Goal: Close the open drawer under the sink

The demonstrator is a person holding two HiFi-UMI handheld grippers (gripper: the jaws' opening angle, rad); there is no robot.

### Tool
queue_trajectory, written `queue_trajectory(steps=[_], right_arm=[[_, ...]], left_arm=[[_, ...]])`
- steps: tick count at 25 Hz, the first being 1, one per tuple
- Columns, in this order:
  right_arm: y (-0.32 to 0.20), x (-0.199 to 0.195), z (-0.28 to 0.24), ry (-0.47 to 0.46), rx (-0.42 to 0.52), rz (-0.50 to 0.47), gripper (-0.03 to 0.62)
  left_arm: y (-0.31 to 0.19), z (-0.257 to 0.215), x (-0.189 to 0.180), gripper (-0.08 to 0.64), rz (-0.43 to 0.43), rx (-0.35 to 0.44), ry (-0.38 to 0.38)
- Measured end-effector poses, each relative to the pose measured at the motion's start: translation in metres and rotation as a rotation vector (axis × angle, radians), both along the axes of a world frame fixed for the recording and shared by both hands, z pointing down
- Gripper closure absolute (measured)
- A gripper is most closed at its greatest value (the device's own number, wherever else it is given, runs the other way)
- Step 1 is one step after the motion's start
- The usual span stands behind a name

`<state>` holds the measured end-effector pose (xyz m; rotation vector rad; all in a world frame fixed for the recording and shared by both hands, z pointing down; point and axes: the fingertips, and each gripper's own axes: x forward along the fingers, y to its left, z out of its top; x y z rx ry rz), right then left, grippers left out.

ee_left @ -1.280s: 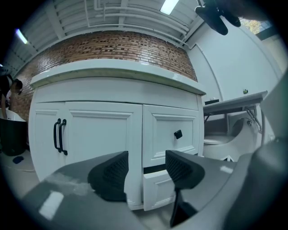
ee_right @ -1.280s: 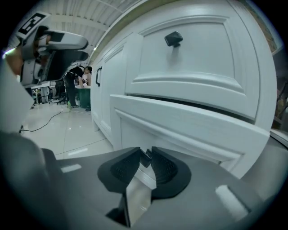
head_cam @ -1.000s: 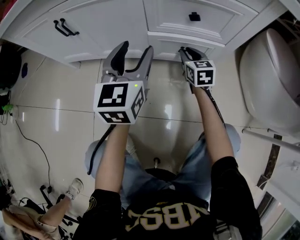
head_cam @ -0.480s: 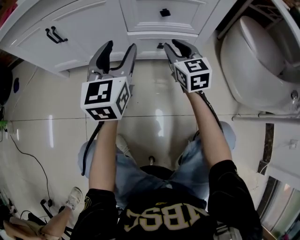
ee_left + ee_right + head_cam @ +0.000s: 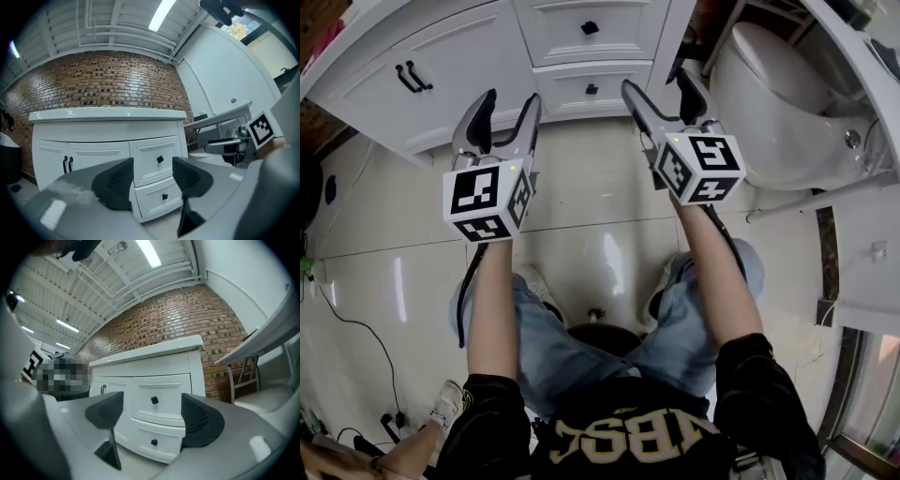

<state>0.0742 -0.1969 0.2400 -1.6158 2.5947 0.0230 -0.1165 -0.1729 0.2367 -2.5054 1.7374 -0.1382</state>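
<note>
The white vanity (image 5: 469, 47) stands at the top of the head view. Its upper drawer (image 5: 581, 33) and lower drawer (image 5: 595, 94) each carry a black knob, and both fronts look flush with the cabinet. The same two drawers (image 5: 159, 161) (image 5: 154, 401) show between the jaws in both gripper views. My left gripper (image 5: 502, 105) (image 5: 152, 180) is open and empty, held off the cabinet over the floor. My right gripper (image 5: 659, 86) (image 5: 152, 420) hangs just short of the lower drawer; its jaws are opening with nothing between them.
A double cabinet door with black handles (image 5: 410, 77) is left of the drawers. A white toilet (image 5: 778, 103) stands close on the right. The tiled floor (image 5: 581, 206) lies below, with a cable (image 5: 347, 323) and someone's shoe (image 5: 448, 401) at the lower left.
Both grippers have drawn back from the cabinet and risen. The right gripper, which was shut with its tips at the lower drawer front, now has its jaws wide apart.
</note>
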Motion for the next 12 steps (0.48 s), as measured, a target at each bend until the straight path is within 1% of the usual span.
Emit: queue_trajectory(steps=[2,3,4,6,8,9,10,12], right_arm=[[0.013,-0.002,-0.007,-0.053,-0.004,0.002,0.193],[0.02,-0.005,-0.011,-0.059,0.001,0.001,0.187],[0.026,-0.009,-0.014,-0.045,0.014,0.001,0.187],[0.036,-0.017,-0.02,0.018,0.055,0.009,0.187],[0.043,-0.021,-0.023,0.072,0.09,0.02,0.187],[0.046,-0.022,-0.023,0.081,0.096,0.023,0.187],[0.047,-0.021,-0.022,0.079,0.095,0.025,0.187],[0.046,-0.017,-0.02,0.059,0.082,0.03,0.187]], left_arm=[[0.007,-0.002,0.0,0.302,-0.003,0.011,0.01],[0.01,-0.002,0.001,0.299,-0.005,0.013,0.027],[0.013,-0.004,0.003,0.274,-0.005,0.014,0.052],[0.019,-0.01,0.011,0.235,0.011,0.029,0.089],[0.024,-0.015,0.021,0.225,0.032,0.055,0.069],[0.026,-0.014,0.024,0.224,0.04,0.062,0.051],[0.027,-0.013,0.025,0.222,0.045,0.063,0.037],[0.027,-0.009,0.02,0.222,0.044,0.054,0.033]])
